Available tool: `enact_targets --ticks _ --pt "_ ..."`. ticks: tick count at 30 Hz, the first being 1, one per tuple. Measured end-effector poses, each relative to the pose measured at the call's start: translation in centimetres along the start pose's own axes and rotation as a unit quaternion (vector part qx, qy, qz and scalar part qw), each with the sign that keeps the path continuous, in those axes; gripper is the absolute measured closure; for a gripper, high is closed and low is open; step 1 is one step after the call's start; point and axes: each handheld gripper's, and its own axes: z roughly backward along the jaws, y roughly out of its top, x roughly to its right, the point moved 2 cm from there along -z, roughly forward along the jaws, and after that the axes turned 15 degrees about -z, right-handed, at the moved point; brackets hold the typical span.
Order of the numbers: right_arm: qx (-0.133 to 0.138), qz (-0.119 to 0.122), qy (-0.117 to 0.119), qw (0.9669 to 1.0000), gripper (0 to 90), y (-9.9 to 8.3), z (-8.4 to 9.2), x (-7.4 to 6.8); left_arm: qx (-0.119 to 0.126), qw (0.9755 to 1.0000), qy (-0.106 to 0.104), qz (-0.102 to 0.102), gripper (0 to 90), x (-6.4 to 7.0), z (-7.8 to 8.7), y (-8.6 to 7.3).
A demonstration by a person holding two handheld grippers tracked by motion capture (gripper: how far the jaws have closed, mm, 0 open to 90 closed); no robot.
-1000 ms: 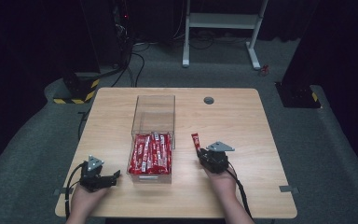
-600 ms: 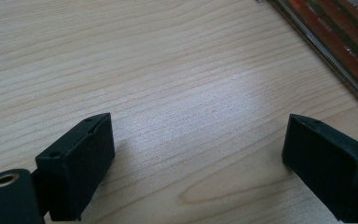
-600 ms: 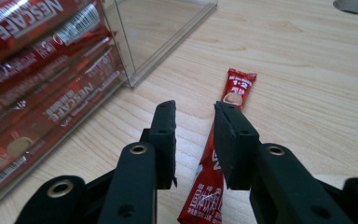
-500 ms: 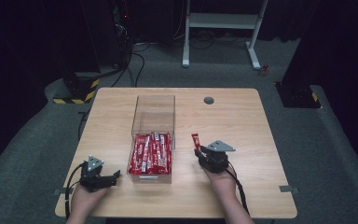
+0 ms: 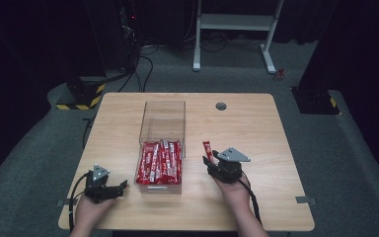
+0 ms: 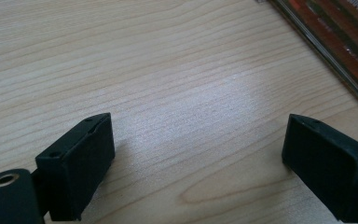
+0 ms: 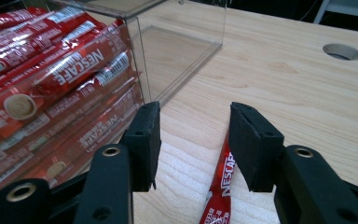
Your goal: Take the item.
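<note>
A person is standing at the near edge of a pale wooden worktop (image 5: 276,128), working a hand-held gripper in each hand. The right hand-held gripper (image 5: 211,159) is hovering just right of a clear plastic box (image 5: 162,114), its jaws having just been opening; a single red coffee stick (image 7: 220,179) is lying flat on the wood beneath the gap between them, with the pads standing apart and not pressing on it. In the high view the stick (image 5: 207,148) is poking out ahead of that gripper, close beside the box but apart from it. The near half of the box is holding a packed stack of matching red sticks (image 5: 160,162), while its far half is showing bare. The left hand-held gripper (image 5: 120,187) is resting low near the front left corner of the worktop, jaws spread wide with only bare wood between them, and the box edge is sitting just off to its right.
</note>
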Motion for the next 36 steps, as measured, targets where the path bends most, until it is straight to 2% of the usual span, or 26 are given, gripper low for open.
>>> enact_targets --ticks 10,20,31,36 --pt "0.002 -0.001 0.006 1.0000 46.6 0.1 0.3 -0.3 0.000 1.0000 0.000 0.000 9.4 0.0 0.0 0.0" --pt "0.001 -0.006 0.007 1.0000 40.2 -0.3 0.6 0.2 0.002 1.0000 -0.001 -0.001 9.4 0.0 0.0 0.0" --pt "0.002 -0.015 -0.017 0.9998 36.8 -0.8 2.2 1.7 0.001 1.0000 -0.004 -0.007 9.4 -0.1 -0.1 0.0" --pt "0.001 -0.012 -0.032 0.9994 35.8 -1.9 3.1 2.7 0.001 0.9999 -0.006 -0.008 9.4 -0.1 -0.1 0.0"
